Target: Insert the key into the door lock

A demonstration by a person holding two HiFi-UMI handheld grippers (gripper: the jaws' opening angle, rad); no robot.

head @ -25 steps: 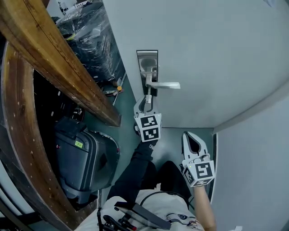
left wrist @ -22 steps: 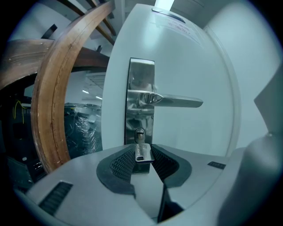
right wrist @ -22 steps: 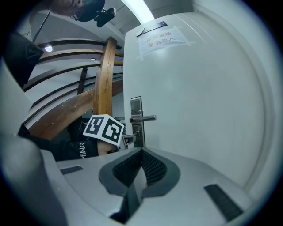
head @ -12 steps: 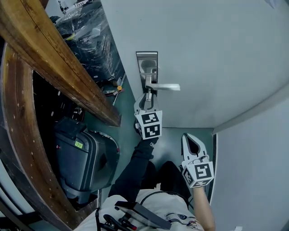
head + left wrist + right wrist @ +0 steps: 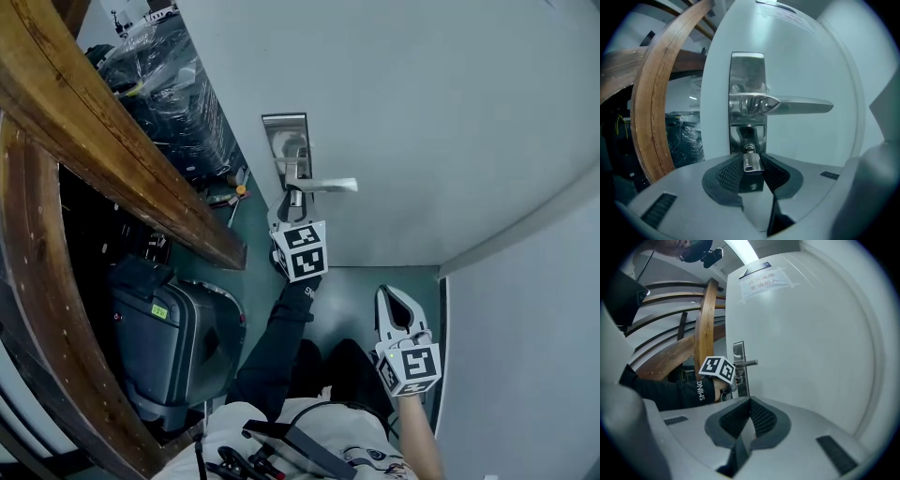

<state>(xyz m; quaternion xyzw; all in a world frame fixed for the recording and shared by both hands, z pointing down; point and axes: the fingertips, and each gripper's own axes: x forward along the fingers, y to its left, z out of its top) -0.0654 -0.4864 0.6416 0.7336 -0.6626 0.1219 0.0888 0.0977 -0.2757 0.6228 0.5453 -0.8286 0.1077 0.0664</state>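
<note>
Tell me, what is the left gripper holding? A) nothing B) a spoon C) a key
C: the left gripper is shut on a small silver key, whose tip is at the keyhole below the door handle.

Looks like an indoor storage or back-room corner. Shown by plain pale grey door (image 5: 422, 112) with brushed-steel lever handle (image 5: 323, 186) and taped white paper notice (image 5: 761, 280), large curved brown wooden beams (image 5: 122, 159), dark grey hard-shell suitcase (image 5: 173, 342) and clear-plastic-wrapped black bundle (image 5: 164, 84) on teal floor (image 5: 253, 234).
</note>
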